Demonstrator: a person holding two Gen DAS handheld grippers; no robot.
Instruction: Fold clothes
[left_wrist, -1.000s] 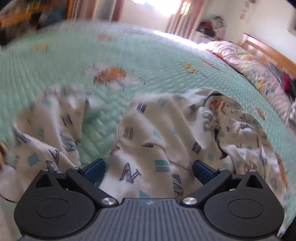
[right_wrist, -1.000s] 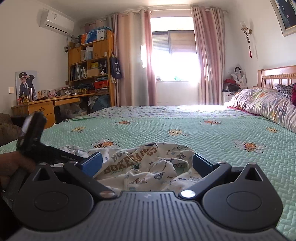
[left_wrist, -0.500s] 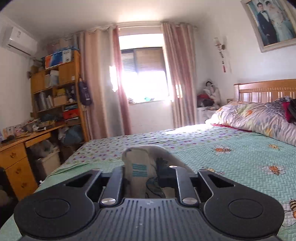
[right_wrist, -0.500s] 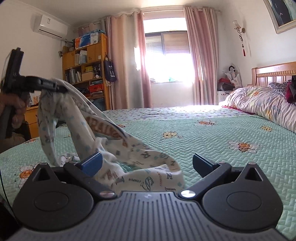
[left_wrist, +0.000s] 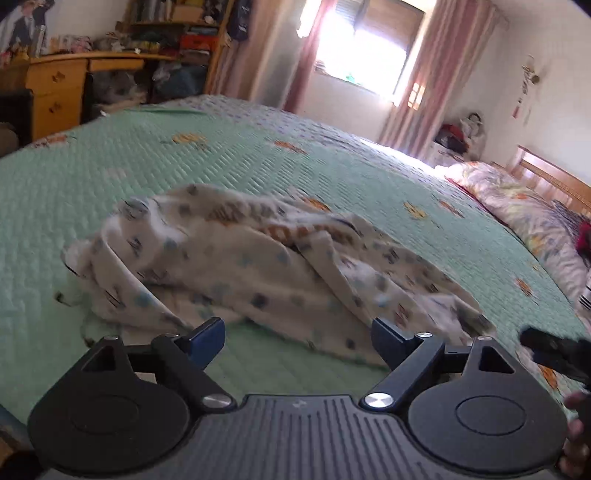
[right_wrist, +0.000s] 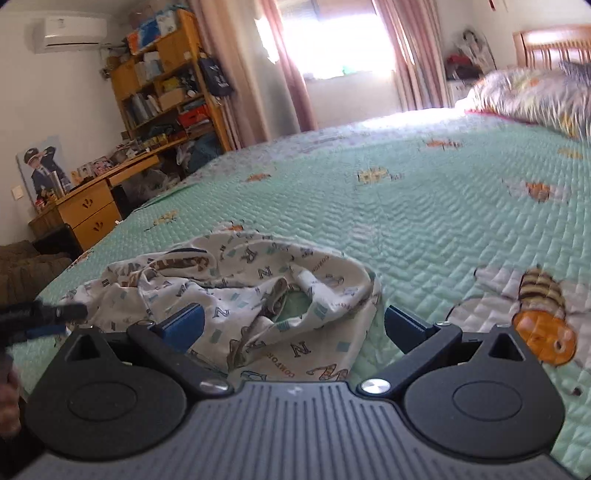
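Green quilted bedspread (right_wrist: 424, 206) w/ bee print, crumpled garment (left_wrist: 258, 266) on it; both grippers spread, empty

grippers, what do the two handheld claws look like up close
Both match: the left claw and the right claw each have a ribbed dark-grey body, two round black discs, black linkage arms with silver pivot screws, and blue pads on the fingertips.
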